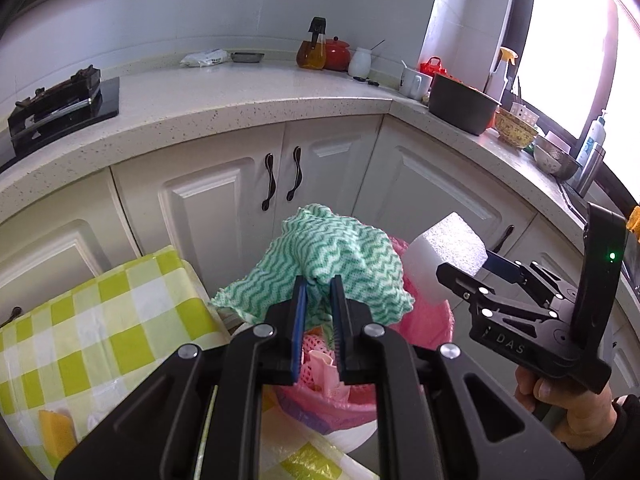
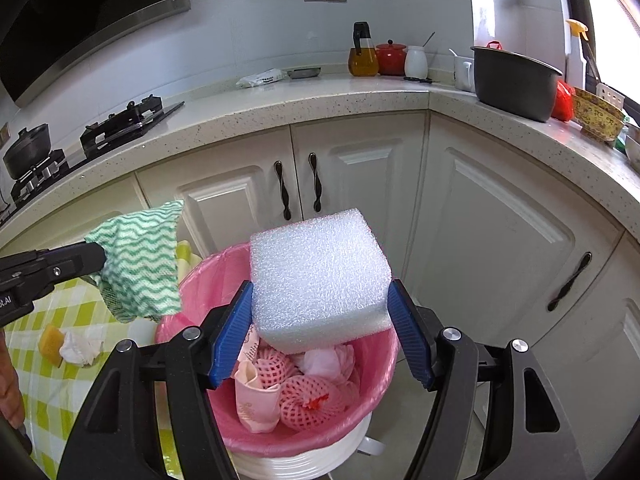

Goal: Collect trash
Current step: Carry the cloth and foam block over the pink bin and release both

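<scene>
Speckled kitchen tabletop (image 2: 304,104) behind; left gripper (image 1: 319,286) clamps green cloth (image 1: 340,256), right gripper (image 2: 320,312) clamps foam block (image 2: 318,276) over pink-lined bin (image 2: 208,280).

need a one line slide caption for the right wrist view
Right gripper holds a white foam block above the pink-lined bin, beside the left gripper's green wavy cloth.

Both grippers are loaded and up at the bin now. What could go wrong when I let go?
1. The green wavy cloth in the left gripper hangs near the rim of the pink-lined bin, partly over the checked tablecloth; released here, it may fall outside.
2. The white foam block in the right gripper is bulky, and the bin already holds foam nets, so it might bounce out.
</scene>
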The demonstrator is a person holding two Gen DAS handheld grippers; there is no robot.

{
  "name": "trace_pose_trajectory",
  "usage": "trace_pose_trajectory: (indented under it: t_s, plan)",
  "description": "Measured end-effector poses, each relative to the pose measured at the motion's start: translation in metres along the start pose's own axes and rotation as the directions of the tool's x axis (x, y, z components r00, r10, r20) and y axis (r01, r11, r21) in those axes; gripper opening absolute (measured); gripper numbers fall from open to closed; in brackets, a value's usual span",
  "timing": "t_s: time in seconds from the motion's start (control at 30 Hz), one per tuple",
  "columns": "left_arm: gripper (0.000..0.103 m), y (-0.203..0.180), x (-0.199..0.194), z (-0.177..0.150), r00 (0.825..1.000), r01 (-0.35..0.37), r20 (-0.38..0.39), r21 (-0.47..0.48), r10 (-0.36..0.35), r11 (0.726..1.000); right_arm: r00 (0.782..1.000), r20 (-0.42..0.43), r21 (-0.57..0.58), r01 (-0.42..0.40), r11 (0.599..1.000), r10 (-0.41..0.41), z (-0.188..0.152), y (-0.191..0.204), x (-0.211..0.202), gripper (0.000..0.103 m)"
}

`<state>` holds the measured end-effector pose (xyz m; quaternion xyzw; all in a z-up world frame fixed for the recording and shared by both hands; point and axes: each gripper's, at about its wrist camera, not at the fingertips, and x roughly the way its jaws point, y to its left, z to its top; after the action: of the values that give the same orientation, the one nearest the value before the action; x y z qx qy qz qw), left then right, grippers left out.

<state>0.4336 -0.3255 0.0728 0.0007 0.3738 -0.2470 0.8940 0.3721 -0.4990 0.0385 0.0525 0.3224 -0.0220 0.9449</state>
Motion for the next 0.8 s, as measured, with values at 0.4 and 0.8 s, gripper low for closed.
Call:
trace_pose_trajectory:
  t_s: [0.4,0.8]
  plan:
    - [0.030,0.009,0.028,0.003,1.000,-0.003,-0.031,-0.025,0.002,1.000,0.999,-0.012,0.007,0.033,0.999,-0.033,0.006,-0.015,0.016,0.071]
    - [0.038,0.032,-0.022,-0.013,0.999,-0.031,0.009,-0.033,0.031,0.999,1.000,0.015,0.007,0.027,1.000,-0.027,-0.004,-0.005,-0.011,0.075]
